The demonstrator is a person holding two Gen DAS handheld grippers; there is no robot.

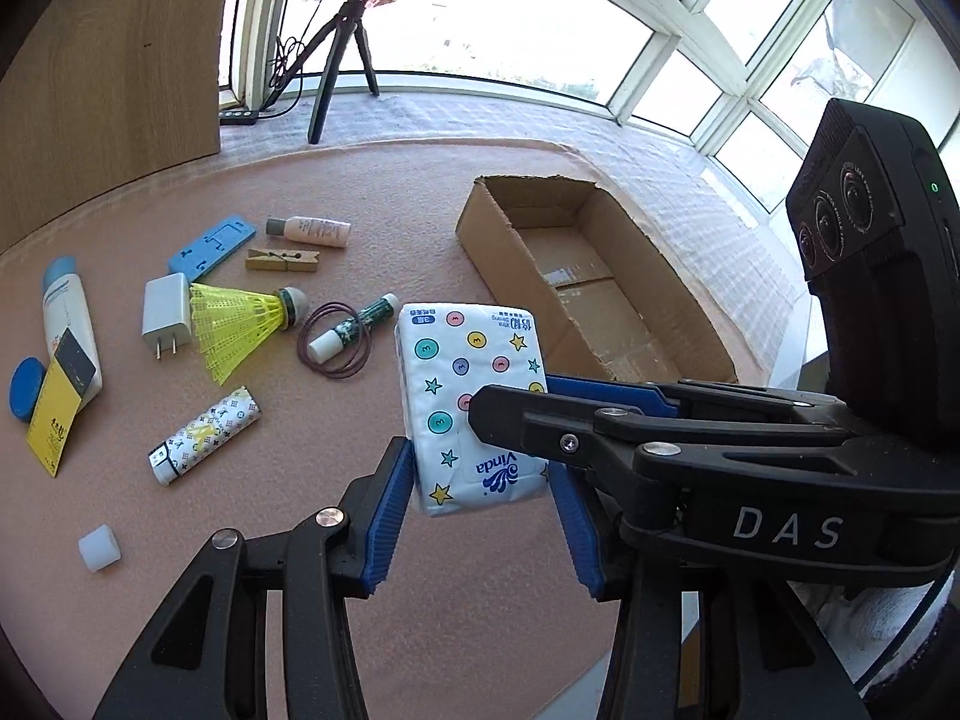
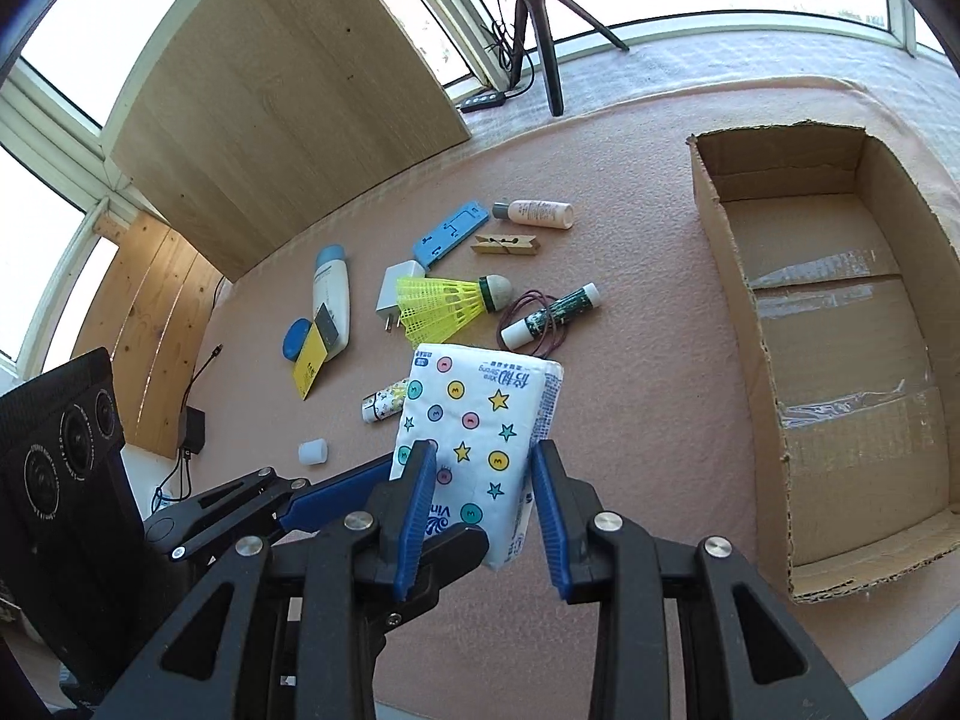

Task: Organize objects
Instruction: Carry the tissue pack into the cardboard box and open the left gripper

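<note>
1. A Vinda tissue pack [image 1: 474, 402], white with coloured dots and stars, hangs in the air above the pink table mat [image 1: 510, 630], held by both grippers at once.
2. The left gripper [image 1: 480, 480] pinches the pack's lower end across its width, its blue ribbed pads [image 1: 387, 516] pressing on the two long sides.
3. The right gripper [image 2: 483, 507] reaches in from the other side and clamps the same pack, one jaw lying over the printed face and one behind it in the left wrist view; the back contact is partly hidden, so its grip looks firm but I cannot fully confirm it.
4. An open cardboard box [image 2: 738, 312] lies on the mat to the right of the pack, with only packing tape showing on its floor.
5. To the left of the pack, loose items lie scattered on the mat: a yellow shuttlecock [image 1: 240, 324], a white charger plug [image 1: 166, 312], a wooden clothespin [image 1: 283, 260], a small lotion bottle [image 1: 312, 231], a blue plastic holder [image 1: 207, 243], and a green-patterned tube [image 1: 351, 330] lying across a loop of thin brown bands [image 1: 312, 360].
6. Further left are a white tube with a blue cap [image 1: 66, 318], a yellow card [image 1: 54, 420] leaning on it, and a blue round lid [image 1: 25, 387].
7. Nearer the camera lie a patterned lighter-like cylinder [image 1: 204, 441] and a small white cap [image 1: 99, 547].
8. A tripod [image 1: 339, 54] stands by the window behind the mat.
</note>
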